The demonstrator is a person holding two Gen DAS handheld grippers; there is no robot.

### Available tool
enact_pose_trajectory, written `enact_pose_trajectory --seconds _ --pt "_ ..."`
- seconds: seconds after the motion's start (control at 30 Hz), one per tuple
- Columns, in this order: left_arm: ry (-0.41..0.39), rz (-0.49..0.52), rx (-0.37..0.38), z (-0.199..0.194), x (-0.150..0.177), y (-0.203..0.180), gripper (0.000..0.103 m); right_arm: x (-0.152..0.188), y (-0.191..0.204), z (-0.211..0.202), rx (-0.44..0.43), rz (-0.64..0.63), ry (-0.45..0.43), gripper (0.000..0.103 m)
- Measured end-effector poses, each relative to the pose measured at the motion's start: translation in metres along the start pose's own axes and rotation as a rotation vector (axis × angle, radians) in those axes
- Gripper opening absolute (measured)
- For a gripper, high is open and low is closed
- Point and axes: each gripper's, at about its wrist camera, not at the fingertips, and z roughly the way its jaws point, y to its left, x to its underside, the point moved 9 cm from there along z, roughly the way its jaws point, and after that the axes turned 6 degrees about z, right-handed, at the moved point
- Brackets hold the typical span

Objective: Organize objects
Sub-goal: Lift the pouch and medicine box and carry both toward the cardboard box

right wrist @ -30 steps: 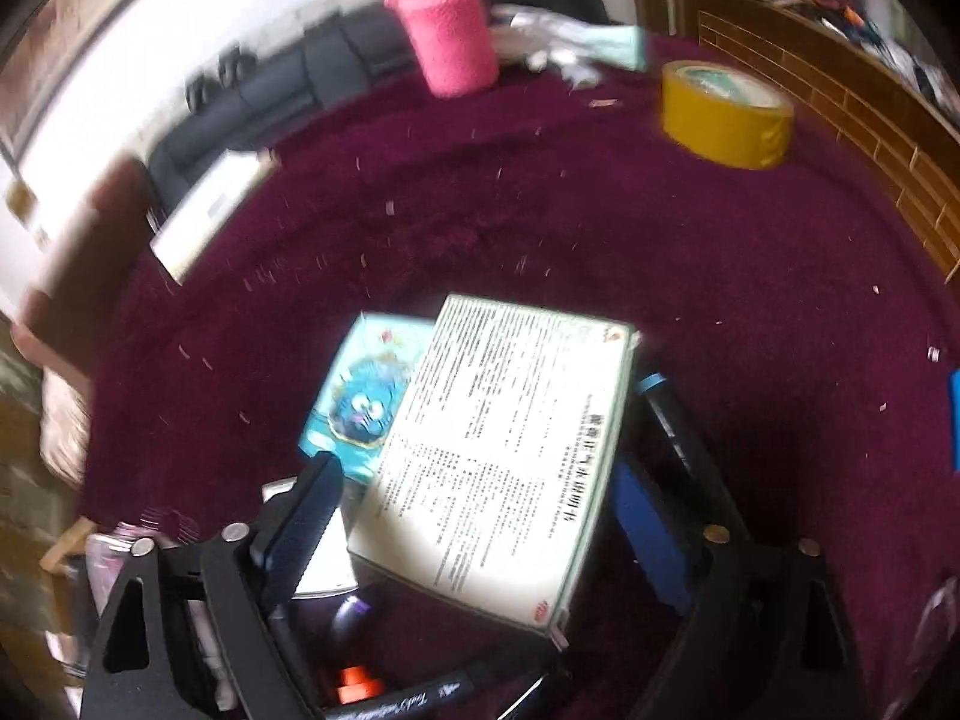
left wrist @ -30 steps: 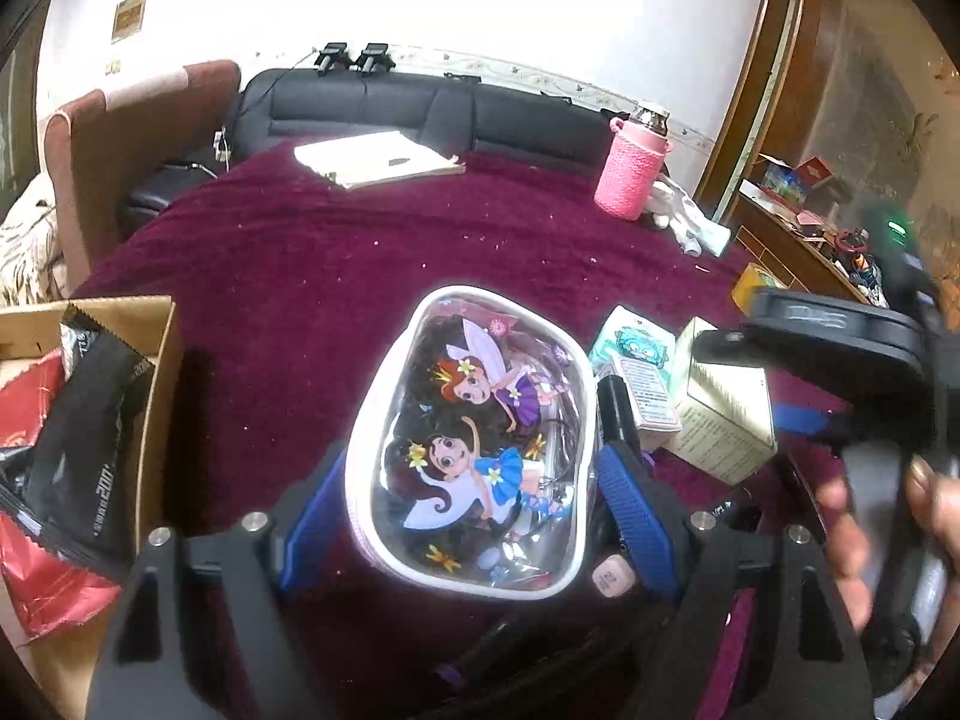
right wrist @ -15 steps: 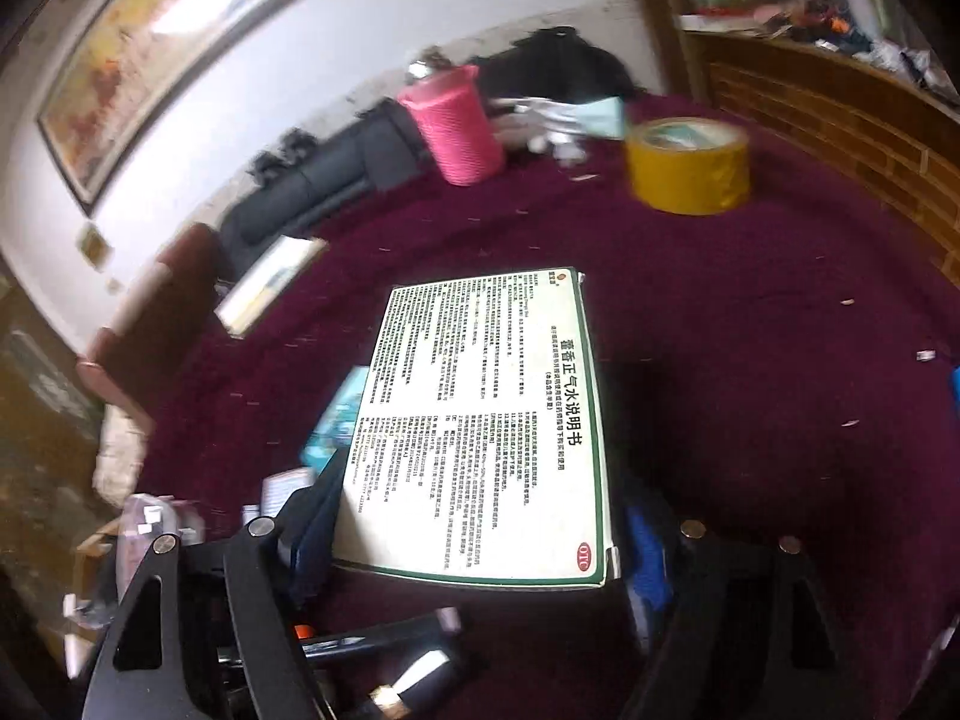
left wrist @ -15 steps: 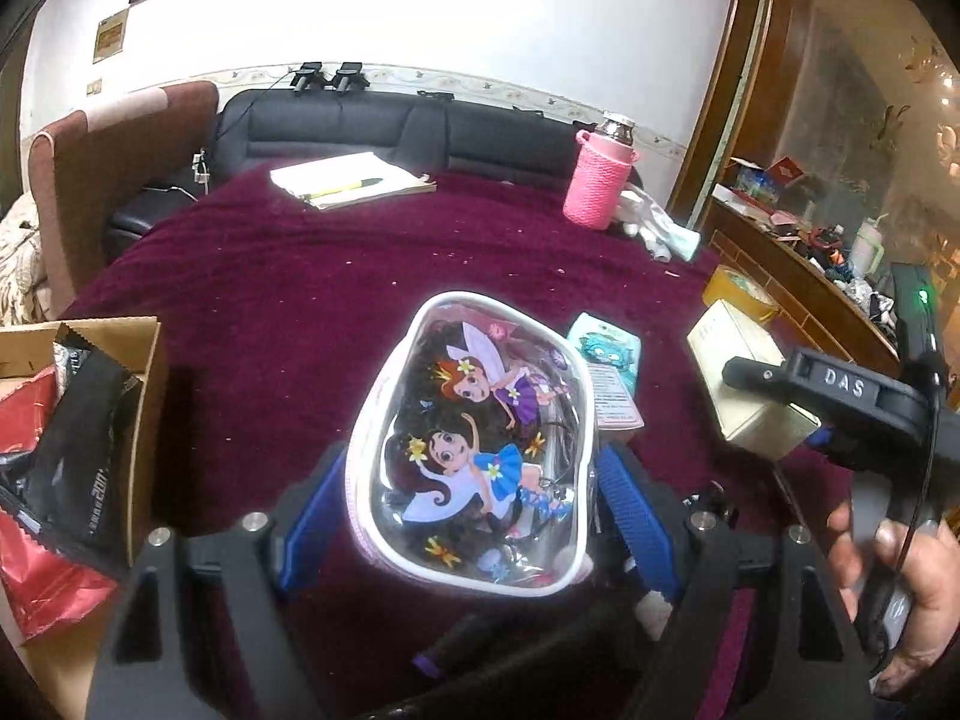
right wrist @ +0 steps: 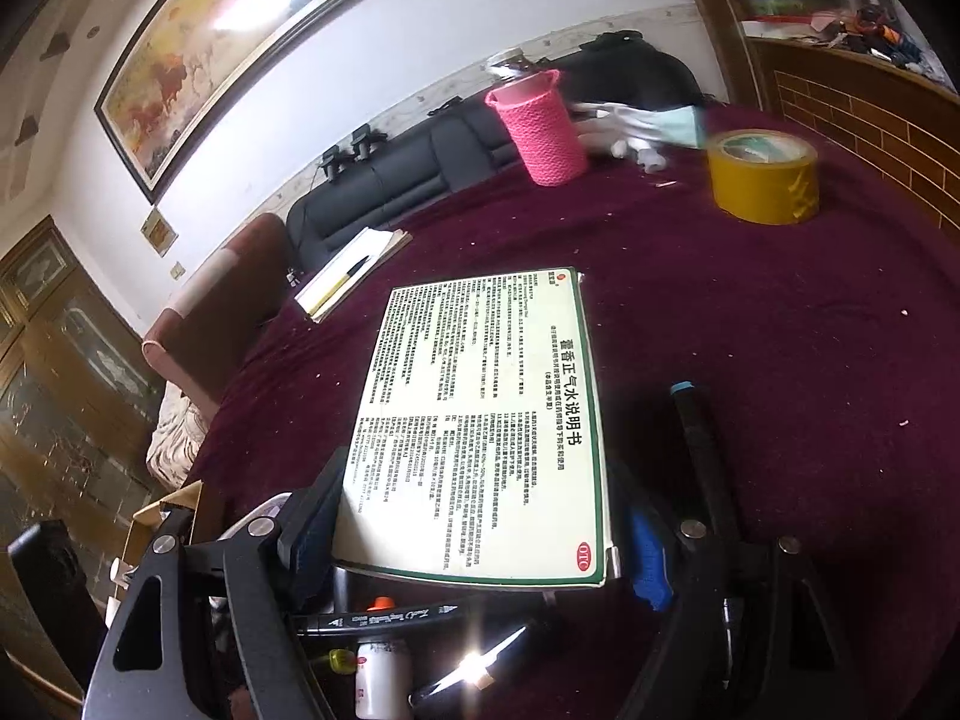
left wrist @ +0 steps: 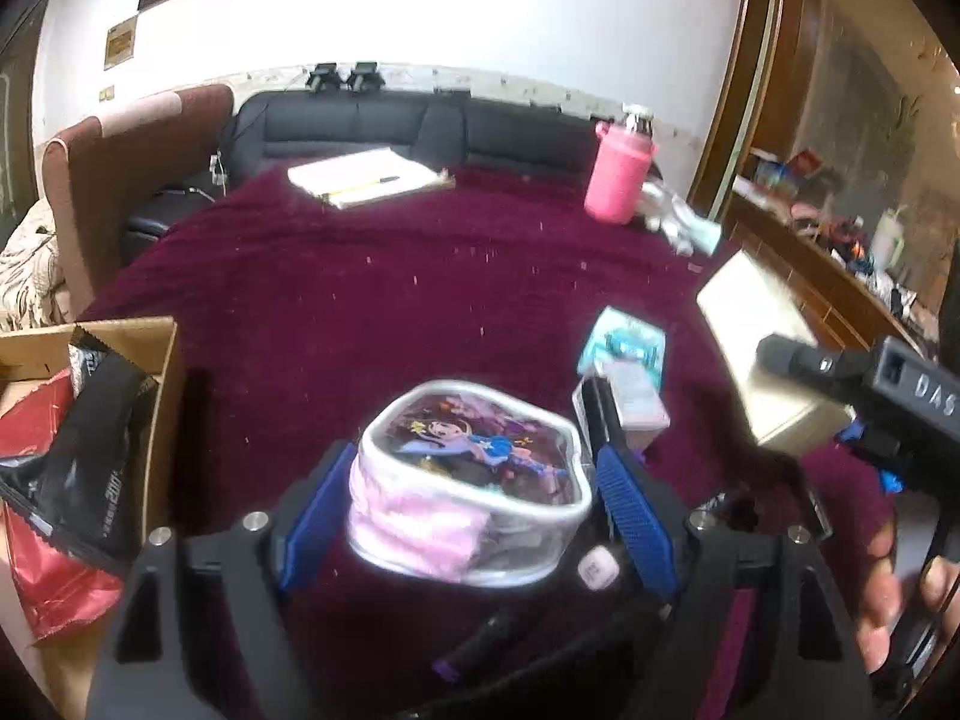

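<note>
**Technician A:** Since the earlier frames, the right gripper has carried the medicine box up off the maroon tablecloth; the teal packet that lay beside the box is now out of the right wrist view. The jaws have just been closing and now pinch the box across its width. The clear pencil pouch in the left gripper shows its pink side wall, where before only the printed face showed.

**Technician B:** State of the left gripper?

**Technician A:** Its blue pads press on both sides of the pouch. The pouch sits between them, over the near part of the tablecloth, with the cardboard box of snack bags to its left.

**Technician B:** Handling notes for the medicine box?

**Technician A:** It is judged a light, thin card carton, stiff along the edges but easily dented on the broad printed face. The grip belongs on the two long side edges near the closed end, as it is now. Smooth card can slip, so the box should be kept close to level.

**Technician B:** And the pouch?

**Technician A:** Soft vinyl with loose contents, judged light. The walls give under pressure and the surface is glossy, so a squeeze at mid-body along the stitched rim holds better than at the bulging face. Pens and markers lie below the right gripper; either item must clear them when set down.
</note>
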Motion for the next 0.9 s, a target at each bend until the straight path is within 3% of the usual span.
enact_pose_trajectory --seconds 0.2,0.33,0.6,0.9 --pt "0.109 0.013 -0.015 0.021 0.013 -0.002 0.081 0.002 0.002 0.002 -0.017 0.001 0.021 0.083" --pt "0.203 -0.031 0.027 0.036 0.02 0.002 0.082 0.004 0.004 0.003 -0.022 -0.009 0.028 0.083" --pt "0.096 -0.054 0.067 0.004 0.012 -0.003 0.081 0.004 0.013 -0.004 -0.044 -0.032 0.006 0.083" --pt "-0.021 -0.047 0.041 -0.065 -0.002 0.008 0.081 0.004 0.016 -0.005 -0.056 -0.036 0.003 0.083"
